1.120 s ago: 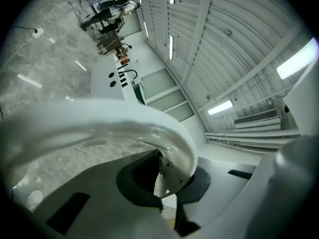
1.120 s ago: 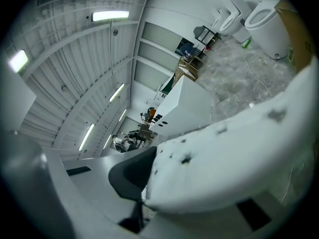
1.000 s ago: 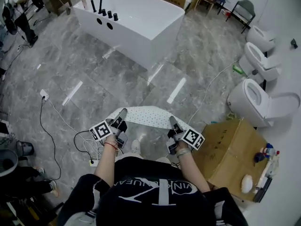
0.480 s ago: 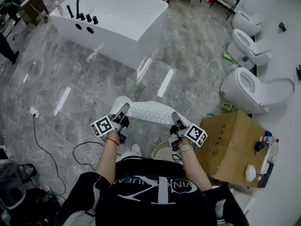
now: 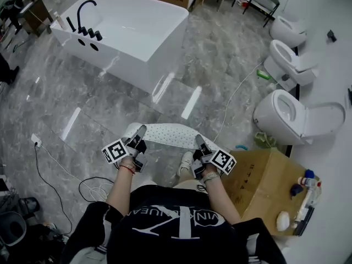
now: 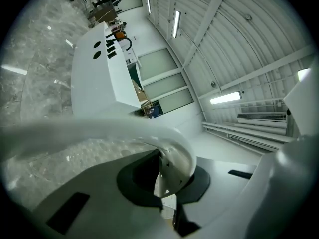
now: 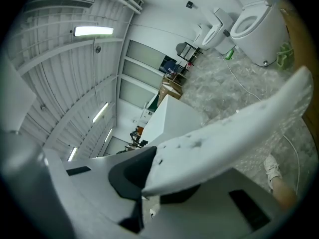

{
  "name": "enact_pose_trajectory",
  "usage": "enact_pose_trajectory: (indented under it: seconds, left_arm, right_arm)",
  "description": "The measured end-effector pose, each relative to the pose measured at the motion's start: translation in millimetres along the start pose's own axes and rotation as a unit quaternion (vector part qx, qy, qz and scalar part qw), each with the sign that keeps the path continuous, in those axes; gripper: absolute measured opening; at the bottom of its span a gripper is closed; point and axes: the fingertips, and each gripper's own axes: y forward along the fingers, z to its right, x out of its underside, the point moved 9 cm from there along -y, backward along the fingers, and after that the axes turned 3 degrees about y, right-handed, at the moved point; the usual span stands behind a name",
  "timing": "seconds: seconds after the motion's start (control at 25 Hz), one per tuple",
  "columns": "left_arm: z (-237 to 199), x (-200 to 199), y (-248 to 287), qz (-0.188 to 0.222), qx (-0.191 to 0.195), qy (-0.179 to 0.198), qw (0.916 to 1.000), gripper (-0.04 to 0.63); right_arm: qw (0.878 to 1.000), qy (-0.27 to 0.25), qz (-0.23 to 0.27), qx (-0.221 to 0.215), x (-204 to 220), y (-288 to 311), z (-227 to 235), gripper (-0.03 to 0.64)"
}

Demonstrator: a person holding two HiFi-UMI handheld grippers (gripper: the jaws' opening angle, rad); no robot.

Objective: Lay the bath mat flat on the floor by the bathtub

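Grey marble floor [image 5: 71, 87] stretches between us and the white bathtub [image 5: 140, 34], which stands well apart from us at the far side of the room. We hold the bath mat [image 5: 166, 134], white and dotted with small holes, slung in the air between our two grippers, above the floor and just in front of our legs. Our left gripper [image 5: 141, 131] has its jaws pressed together on the mat's left end, the edge curling up out of the pinch. Our right gripper [image 5: 198, 140] is clamped the same way on the right end, and the mat runs away from its jaws as a sagging sheet.

So the mat is lifted and stretched out lengthwise between our hands. Most of the job, as we judge it, is left: we must carry the mat over to the tub's side, lower it until it lies flat on the floor, and release both ends. A cardboard box [image 5: 264, 175] sits just beside us on the right, near the nearest toilet [image 5: 286, 114]; neither stands between us and the tub.
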Motion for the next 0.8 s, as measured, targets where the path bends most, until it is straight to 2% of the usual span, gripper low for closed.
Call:
enact_pose_trajectory:
  seconds: [0.24, 0.4, 0.52, 0.68, 0.8]
  left_arm:
    - [21, 3, 87, 0.016, -0.008, -0.007, 0.9998, 0.021]
    - [33, 14, 139, 0.012, -0.031, -0.034, 0.9989, 0.021]
    - [41, 17, 183, 0.005, -0.008, -0.01, 0.9999, 0.021]
    - [48, 26, 229, -0.01, -0.021, -0.026, 0.9994, 0.021]
    - [50, 27, 260, -0.008, 0.005, -0.014, 0.9999, 0.021]
  right_arm:
    - [1.0, 0.014, 0.0, -0.001, -83, 19, 17, 0.034]
    - [1.0, 0.024, 0.01, 0.004, -134, 25, 30, 0.034]
    - [0.999, 0.031, 0.02, 0.003, -168, 25, 43, 0.033]
    - [0.999, 0.03, 0.031, 0.007, -209, 27, 57, 0.033]
    - [0.999, 0.027, 0.037, 0.006, -233, 29, 63, 0.033]
